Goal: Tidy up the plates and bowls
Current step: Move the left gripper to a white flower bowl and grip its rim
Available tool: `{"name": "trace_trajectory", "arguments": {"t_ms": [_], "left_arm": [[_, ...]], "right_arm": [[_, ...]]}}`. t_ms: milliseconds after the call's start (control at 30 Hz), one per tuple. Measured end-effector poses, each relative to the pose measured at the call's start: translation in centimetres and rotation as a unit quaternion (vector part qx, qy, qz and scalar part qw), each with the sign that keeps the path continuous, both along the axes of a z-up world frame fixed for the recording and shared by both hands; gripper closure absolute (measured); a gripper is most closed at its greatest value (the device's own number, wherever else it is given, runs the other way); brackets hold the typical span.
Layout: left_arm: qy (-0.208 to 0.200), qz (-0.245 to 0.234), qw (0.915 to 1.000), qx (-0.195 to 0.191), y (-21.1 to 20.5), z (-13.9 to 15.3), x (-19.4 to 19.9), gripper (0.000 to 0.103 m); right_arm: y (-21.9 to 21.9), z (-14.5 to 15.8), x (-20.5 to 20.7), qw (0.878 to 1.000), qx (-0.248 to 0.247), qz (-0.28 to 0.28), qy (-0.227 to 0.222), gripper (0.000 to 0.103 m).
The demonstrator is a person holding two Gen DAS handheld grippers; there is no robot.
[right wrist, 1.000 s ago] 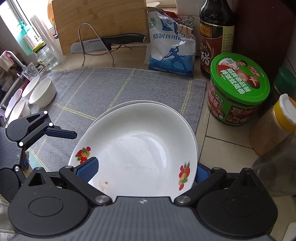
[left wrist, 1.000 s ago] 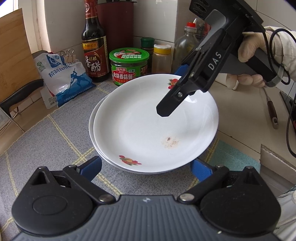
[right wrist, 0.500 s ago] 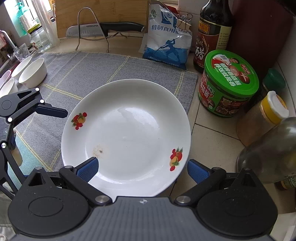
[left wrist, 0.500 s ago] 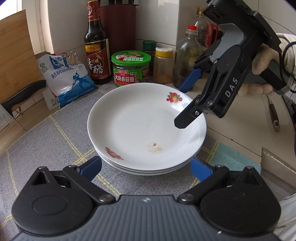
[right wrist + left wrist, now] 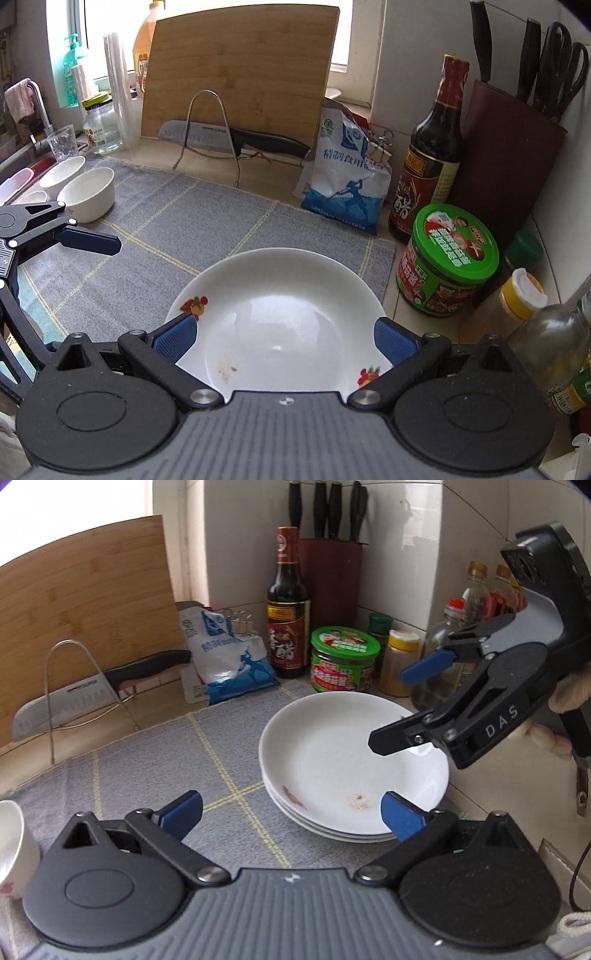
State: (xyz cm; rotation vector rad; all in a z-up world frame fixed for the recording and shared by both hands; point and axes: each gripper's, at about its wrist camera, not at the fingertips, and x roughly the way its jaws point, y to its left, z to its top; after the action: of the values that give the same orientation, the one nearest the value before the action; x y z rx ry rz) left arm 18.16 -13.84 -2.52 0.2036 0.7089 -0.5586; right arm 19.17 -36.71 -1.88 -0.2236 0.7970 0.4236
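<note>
A stack of white plates with fruit prints (image 5: 332, 760) (image 5: 277, 314) rests on the grey checked mat (image 5: 155, 760) (image 5: 184, 221) near its right end. My left gripper (image 5: 291, 812) is open and empty, just in front of the stack. My right gripper (image 5: 284, 338) is open and empty, hovering above the plates' near rim; it shows in the left wrist view (image 5: 402, 705) over the stack's right side. Several white bowls (image 5: 86, 194) stand at the mat's far left, and one bowl (image 5: 14, 849) shows at the left edge of the left wrist view.
Behind the mat stand a bamboo cutting board (image 5: 240, 70), a knife on a wire rack (image 5: 236, 138), a salt bag (image 5: 343, 184), a vinegar bottle (image 5: 432, 158), a green-lidded jar (image 5: 447, 258), spice bottles (image 5: 517, 306) and a knife block (image 5: 506, 147). A glass and a jar (image 5: 98, 125) stand near the sink.
The right gripper set the top plate flat on the stack, let go and lifted back. The left gripper drew back and swung left, away from the plates.
</note>
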Motion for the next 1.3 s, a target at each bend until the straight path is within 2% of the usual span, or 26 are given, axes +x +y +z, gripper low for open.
{"name": "trace_trajectory", "arguments": {"t_ms": [167,367,500,567,633,900,1100,1300], "left_arm": [[-0.014,0.057,0.9981,0.017,2.6,0.7,-1.5,0.001],[-0.012,0.081,0.9964,0.022,7.5,1.1,-2.2,0.001],[0.001,0.074,0.9968,0.031,11.8,1.1,-2.4,0.001],[0.003,0.08,0.9957,0.046,14.0,1.1,-2.4,0.001],[0.006,0.082,0.9956,0.044,16.5,1.2,-2.3,0.001],[-0.009,0.135,0.9889,0.061,26.4,2.1,-1.3,0.001],[0.018,0.149,0.986,0.074,31.8,1.0,0.9,0.002],[0.052,0.147,0.986,0.058,34.3,-0.2,2.2,0.007]], "right_arm": [[2.4,-0.4,0.2,0.999,0.019,0.027,-0.004,0.0],[6.9,-0.1,-1.1,0.998,0.018,0.047,-0.027,0.0],[11.5,-0.5,-2.3,0.998,-0.002,0.058,-0.032,0.0],[14.0,-0.8,-3.0,0.996,-0.004,0.079,-0.03,0.0],[17.0,-1.3,-3.8,0.995,-0.007,0.094,-0.03,0.0],[27.7,-3.7,-5.4,0.989,-0.008,0.147,-0.029,0.0],[34.2,-4.9,-5.2,0.983,0.011,0.179,-0.027,0.0],[38.3,-5.9,-5.0,0.976,0.004,0.213,-0.032,0.0]]}}
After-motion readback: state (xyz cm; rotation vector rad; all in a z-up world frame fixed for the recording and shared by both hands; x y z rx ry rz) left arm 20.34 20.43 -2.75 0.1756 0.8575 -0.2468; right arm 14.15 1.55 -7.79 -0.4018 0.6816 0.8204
